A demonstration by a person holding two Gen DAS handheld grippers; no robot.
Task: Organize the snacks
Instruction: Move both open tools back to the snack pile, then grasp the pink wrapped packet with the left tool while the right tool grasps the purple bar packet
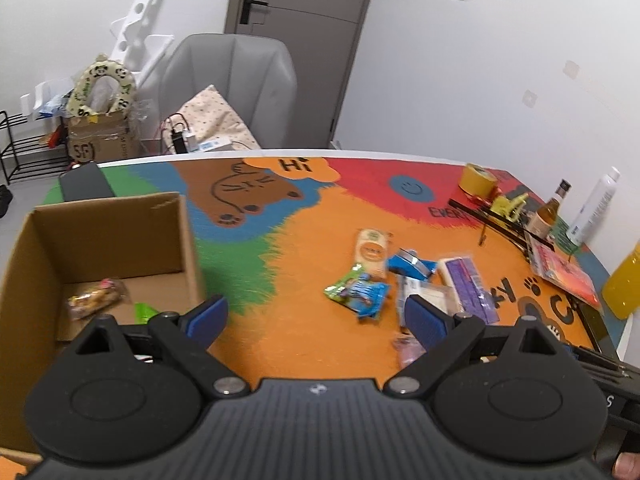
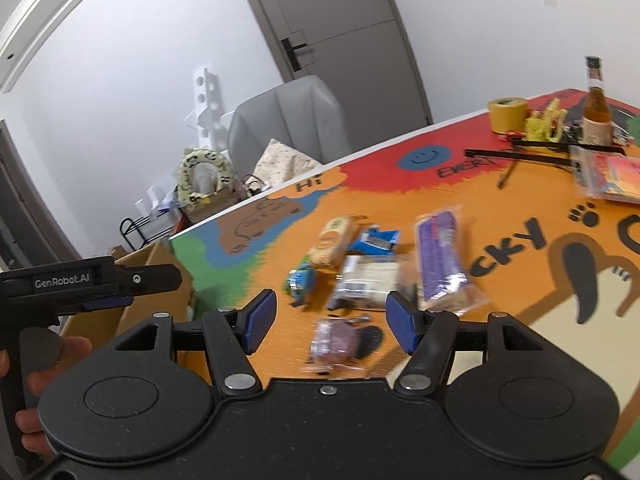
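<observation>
On the orange table mat (image 1: 304, 248), the loose snacks lay clustered ahead of both grippers. The left gripper (image 1: 316, 320) stood open and empty, the cardboard box (image 1: 120, 236) at its left. The right gripper (image 2: 330, 322) also stood open, holding nothing, with a pink-wrapped snack (image 2: 334, 342) lying on the mat below its gap.

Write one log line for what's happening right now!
left gripper: open, empty | right gripper: open, above pink snack | cardboard box: partly filled
</observation>
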